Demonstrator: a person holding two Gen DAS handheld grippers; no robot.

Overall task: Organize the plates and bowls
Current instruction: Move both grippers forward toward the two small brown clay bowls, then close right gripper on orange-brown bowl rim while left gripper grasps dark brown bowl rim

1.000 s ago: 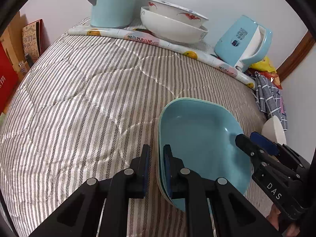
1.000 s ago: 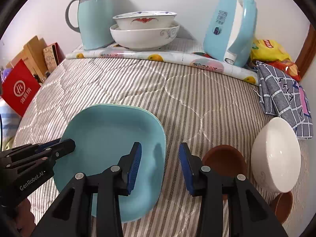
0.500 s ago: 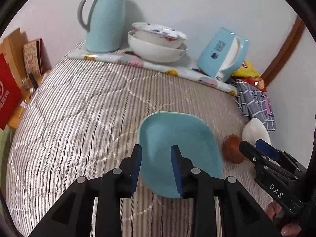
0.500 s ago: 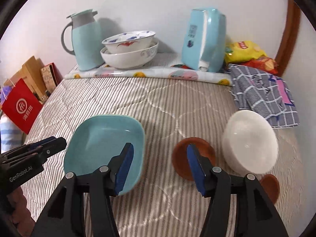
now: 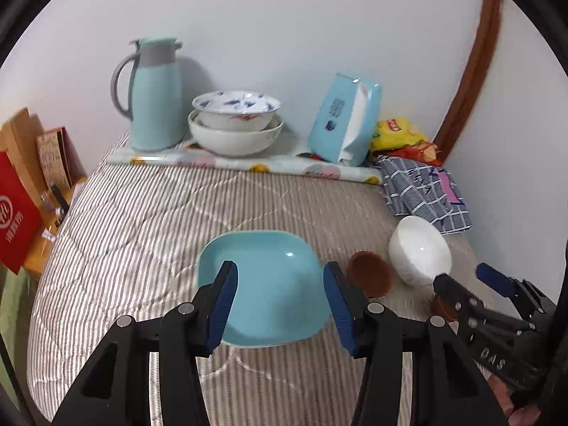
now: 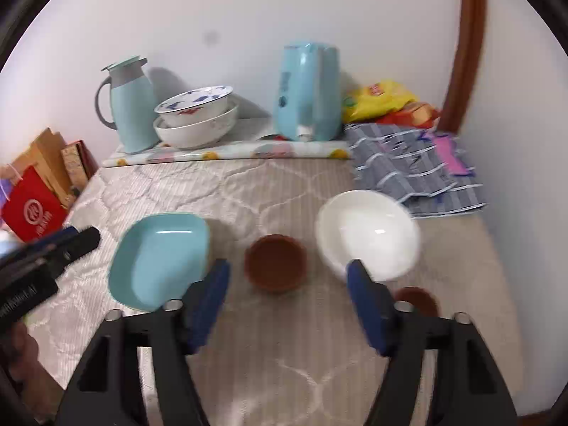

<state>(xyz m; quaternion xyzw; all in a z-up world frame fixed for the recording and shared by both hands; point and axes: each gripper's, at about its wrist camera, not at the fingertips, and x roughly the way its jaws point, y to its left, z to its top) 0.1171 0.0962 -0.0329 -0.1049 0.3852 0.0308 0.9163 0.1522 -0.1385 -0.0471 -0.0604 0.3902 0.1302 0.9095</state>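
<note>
Beneath left hand-held gripper (image 5: 280,294): blue plate (image 5: 264,284)

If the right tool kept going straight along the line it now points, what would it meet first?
Most likely the brown bowl, which sits centred between the open fingers of the right tool, with nothing between. Depth is unclear, so it might land on the striped quilt just short of it.

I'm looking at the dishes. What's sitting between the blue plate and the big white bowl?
A small brown bowl sits on the striped quilt between the blue plate and the white bowl, clearest in the right wrist view.
</note>
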